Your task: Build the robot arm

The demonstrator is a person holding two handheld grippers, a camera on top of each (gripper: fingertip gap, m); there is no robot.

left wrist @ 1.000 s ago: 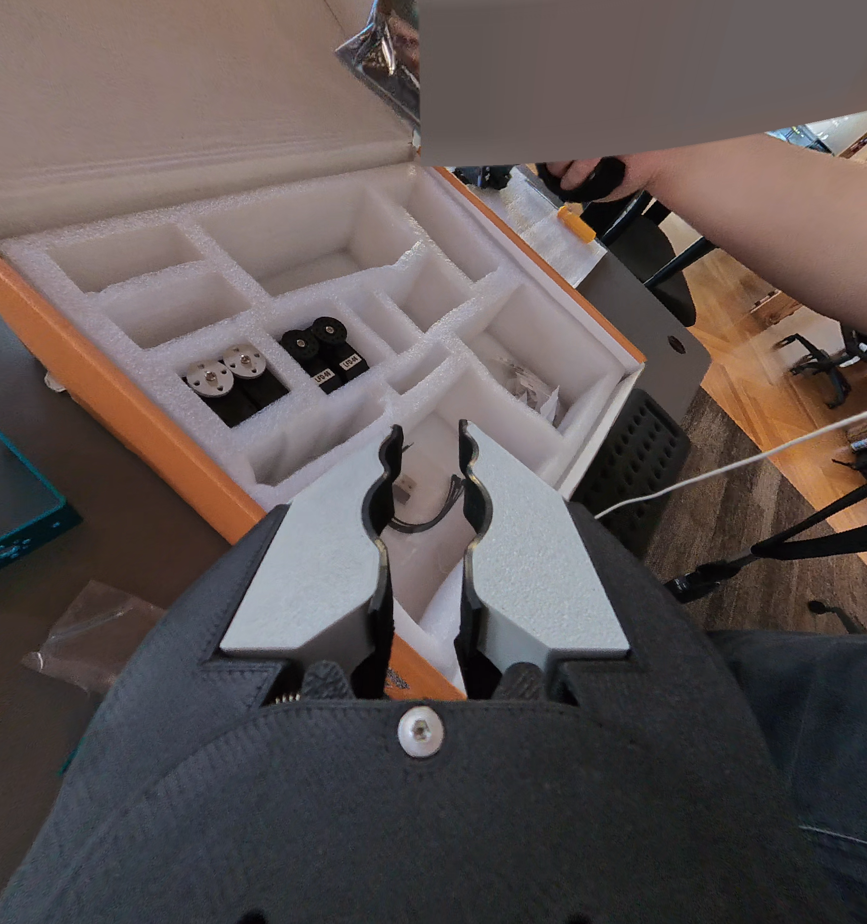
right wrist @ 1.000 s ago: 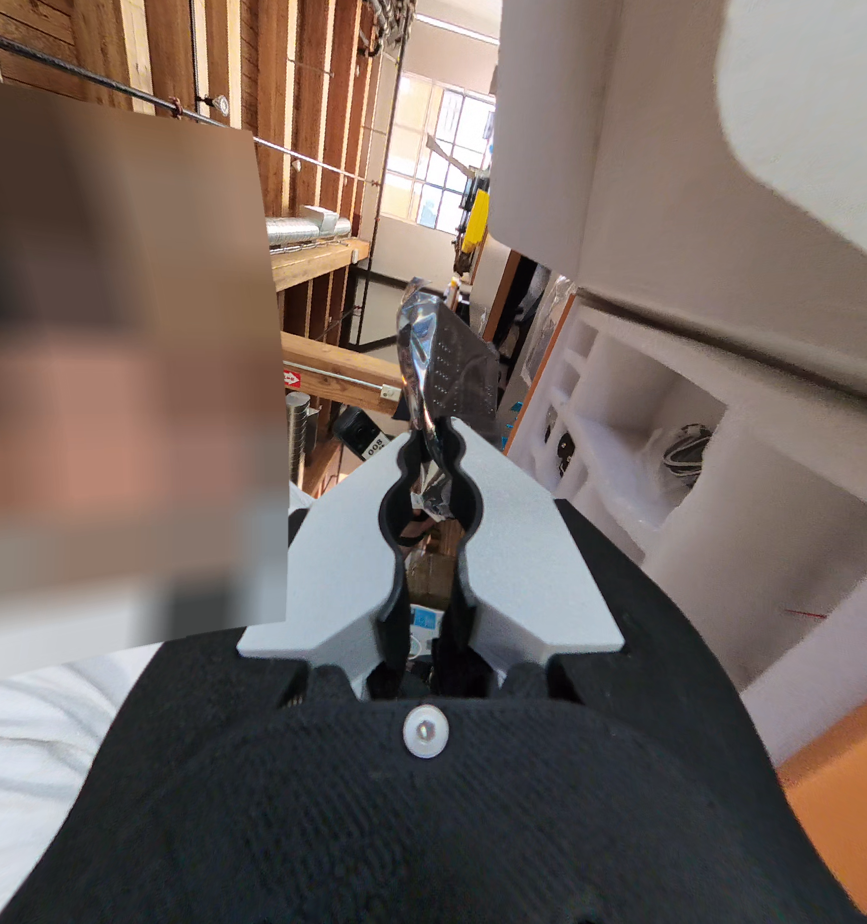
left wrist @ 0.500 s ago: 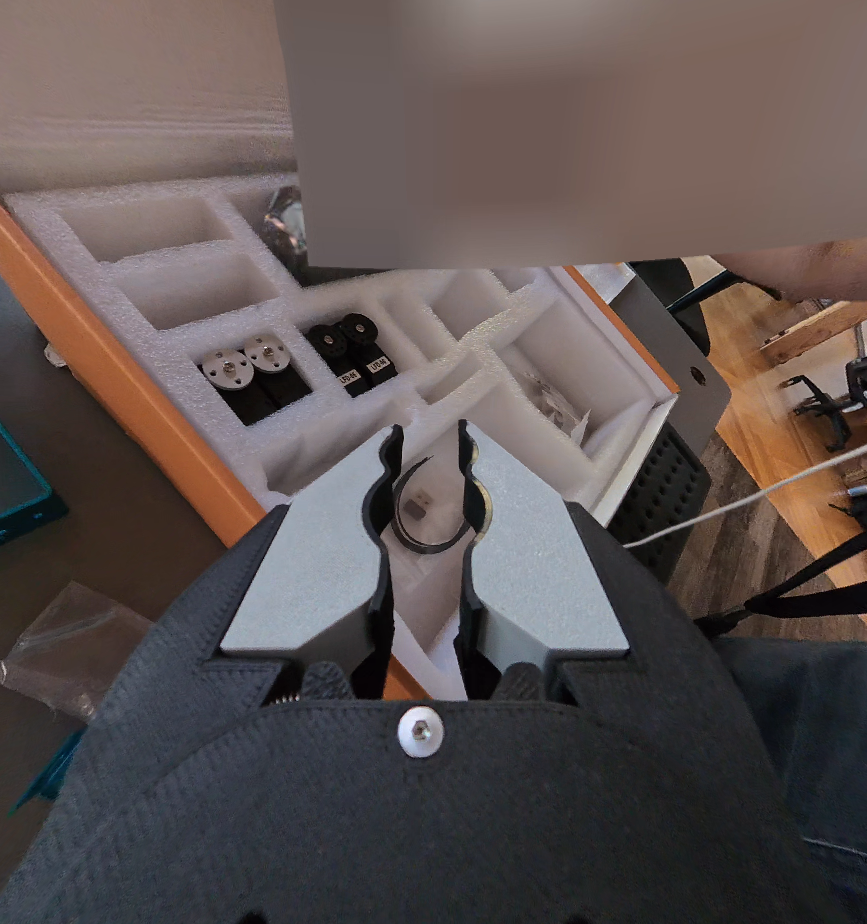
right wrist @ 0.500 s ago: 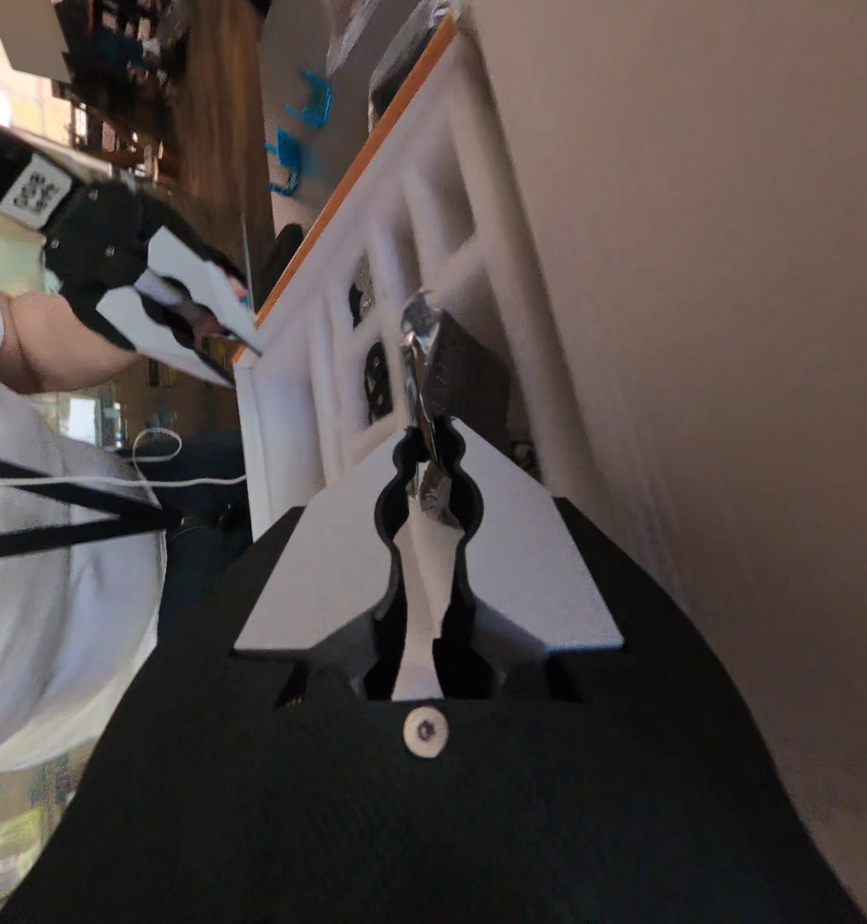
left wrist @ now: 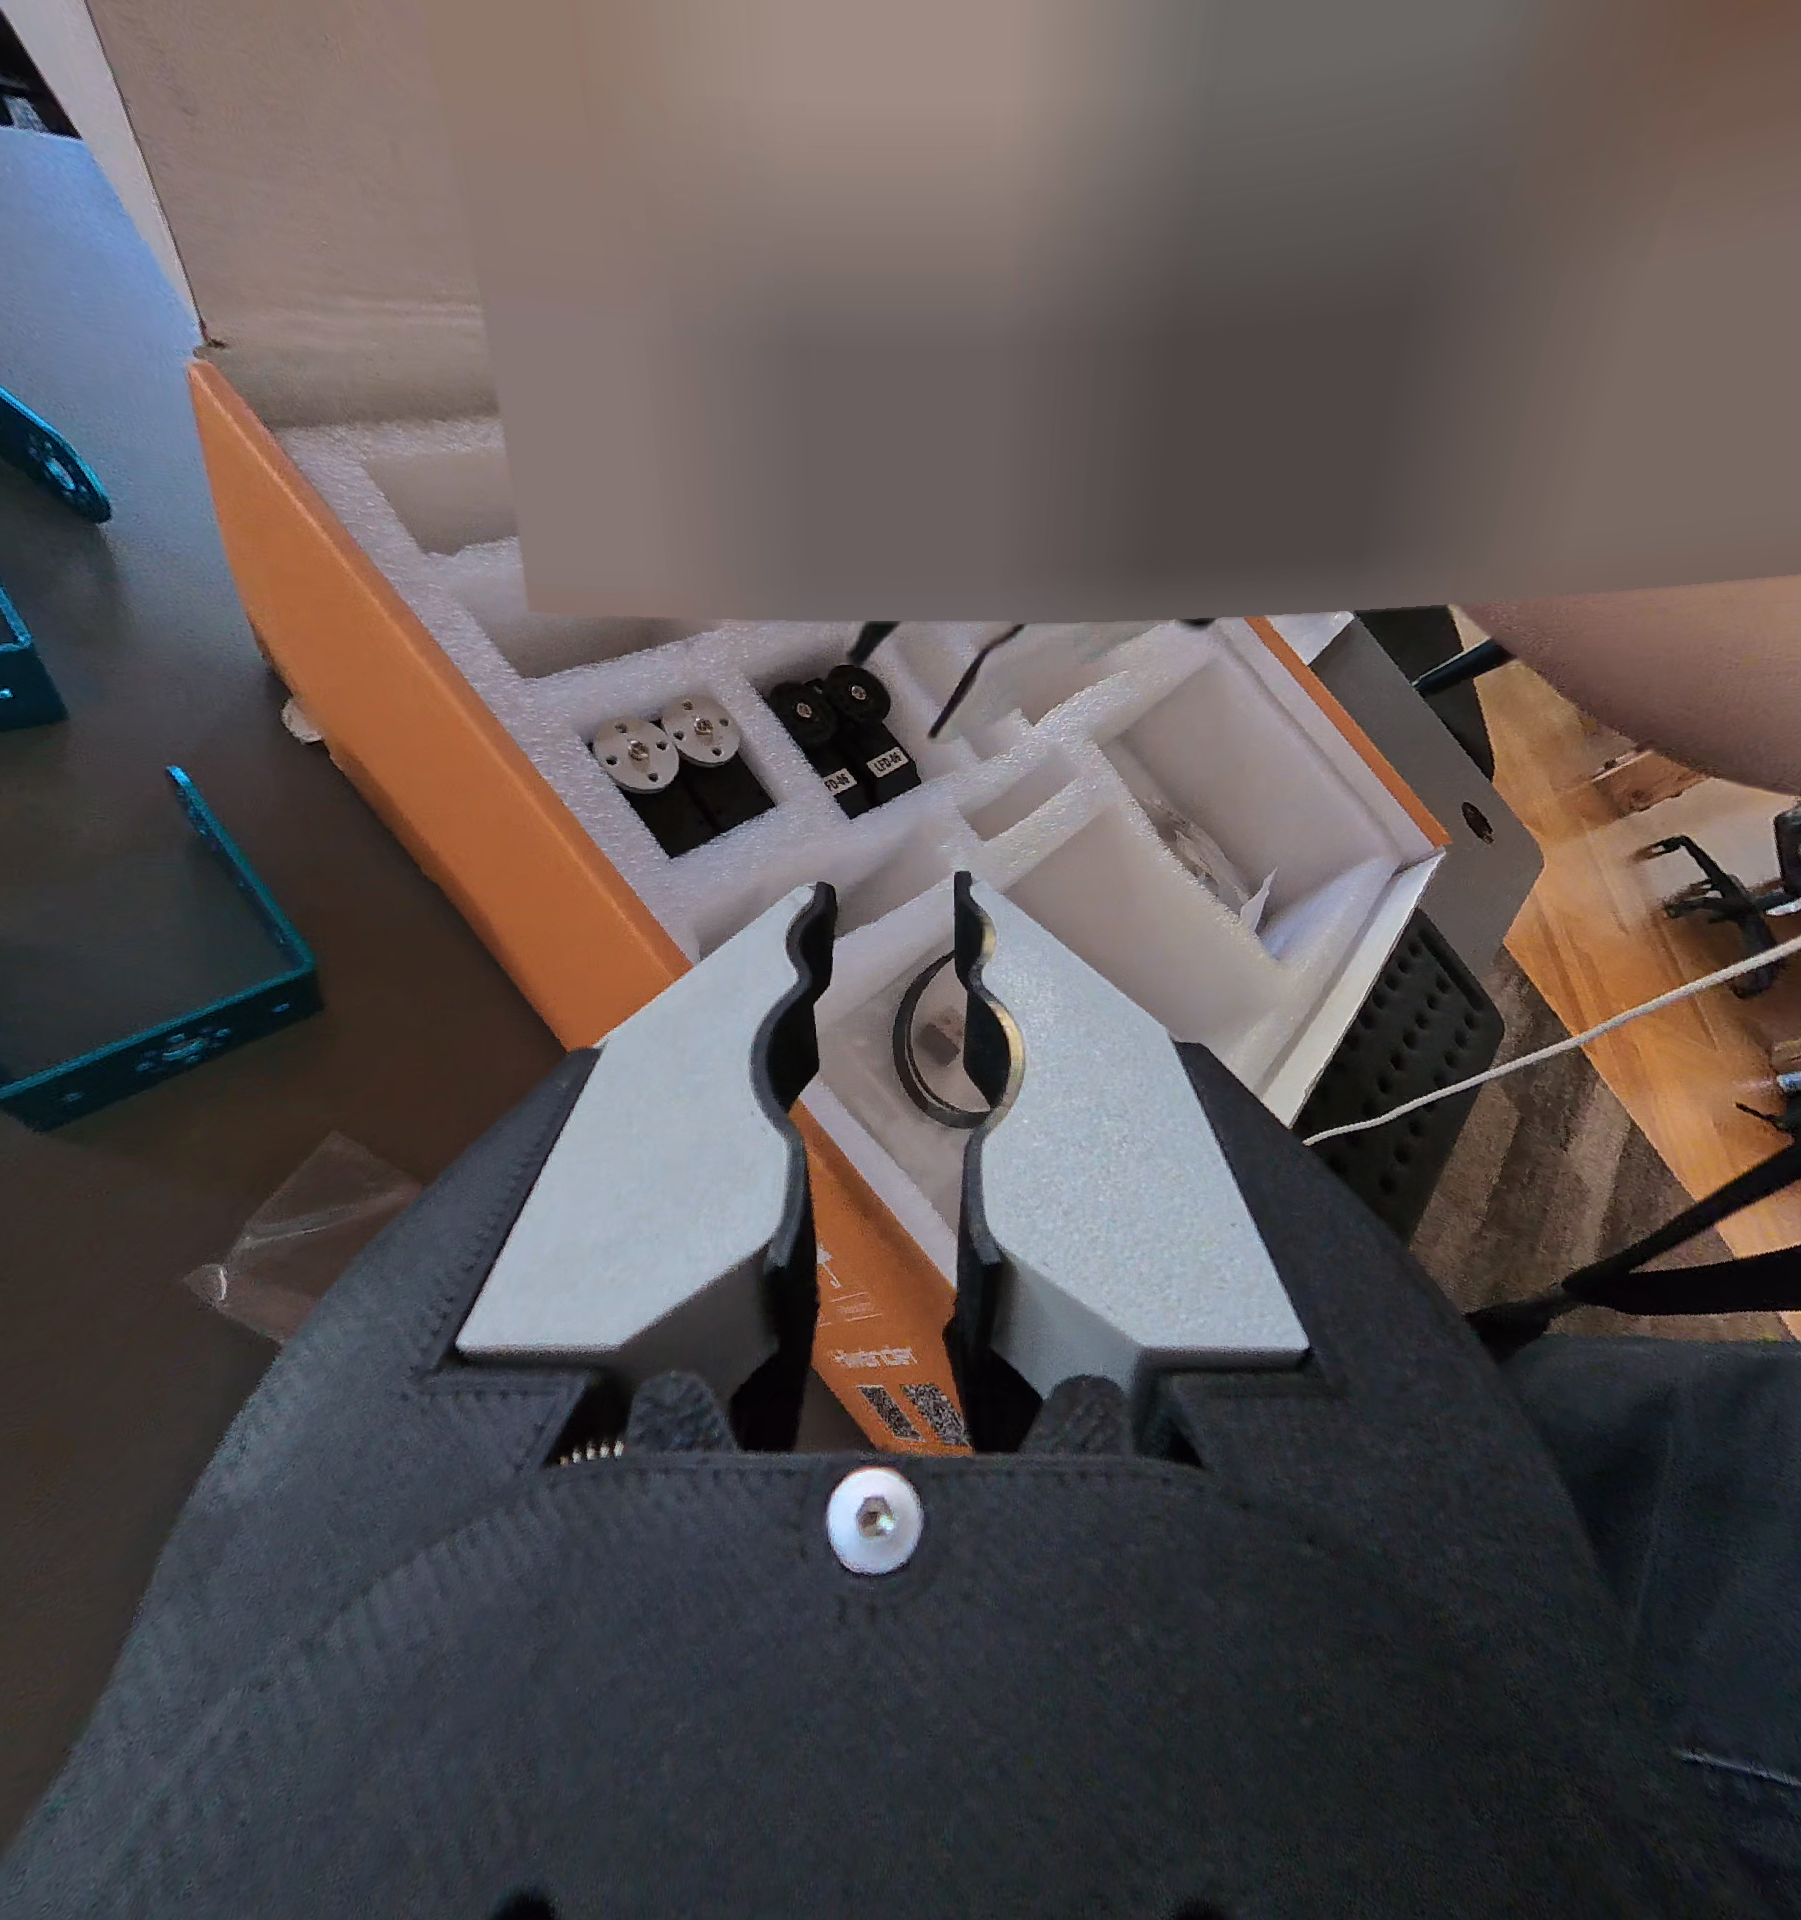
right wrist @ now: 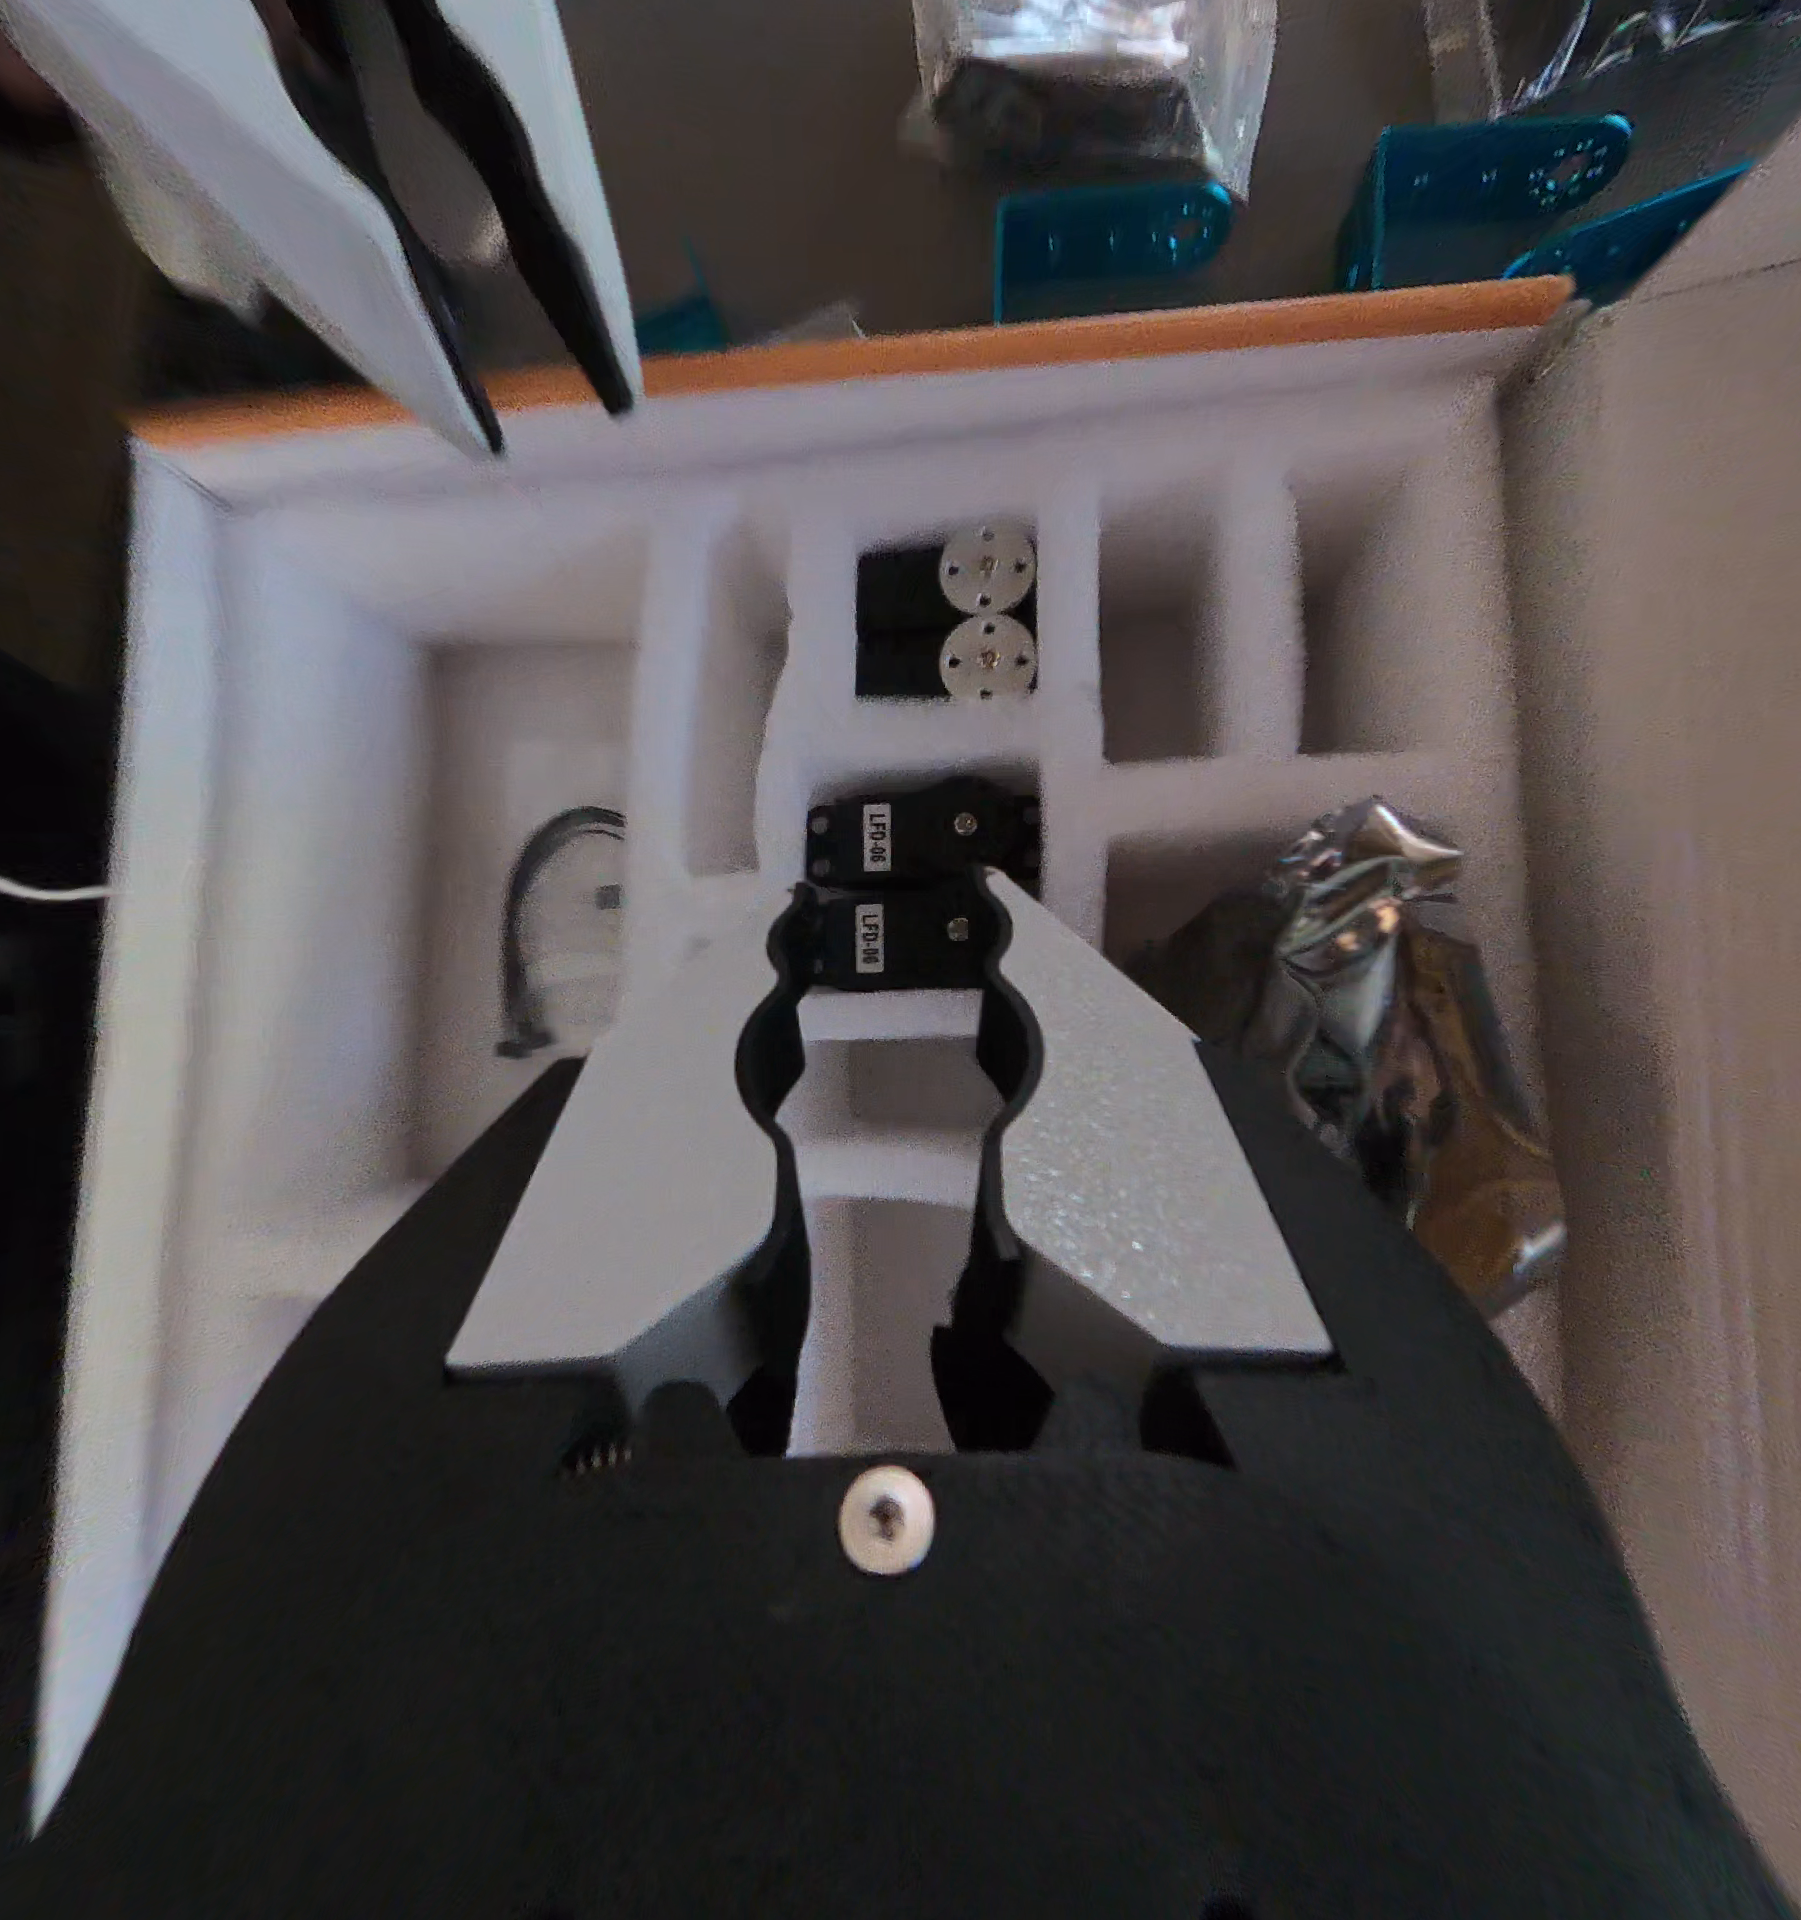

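An orange box (left wrist: 428,748) holds a white foam insert (right wrist: 252,831) with several compartments. My right gripper (right wrist: 893,888) is open and empty, just above two black servos (right wrist: 917,842). A crumpled silvery bag (right wrist: 1363,997) lies loose in the compartment to its right. Two servos with silver discs (right wrist: 984,623) sit farther on; they also show in the left wrist view (left wrist: 667,758). My left gripper (left wrist: 891,904) is open and empty over the box's near corner, above a coiled black cable (left wrist: 937,1049). It also shows in the right wrist view (right wrist: 543,405).
Teal metal brackets (left wrist: 148,987) lie on the dark table left of the box, with more of them (right wrist: 1114,239) beyond its orange edge. A clear plastic bag (left wrist: 293,1236) lies near my left gripper. The raised box lid (right wrist: 1706,935) stands on the right. There is about 9 cm between the tips of the two grippers.
My right gripper swung from outside the box to over the foam. It let go of the silvery bag, which now lies in a compartment, and its jaws opened. My left gripper shifted slightly.
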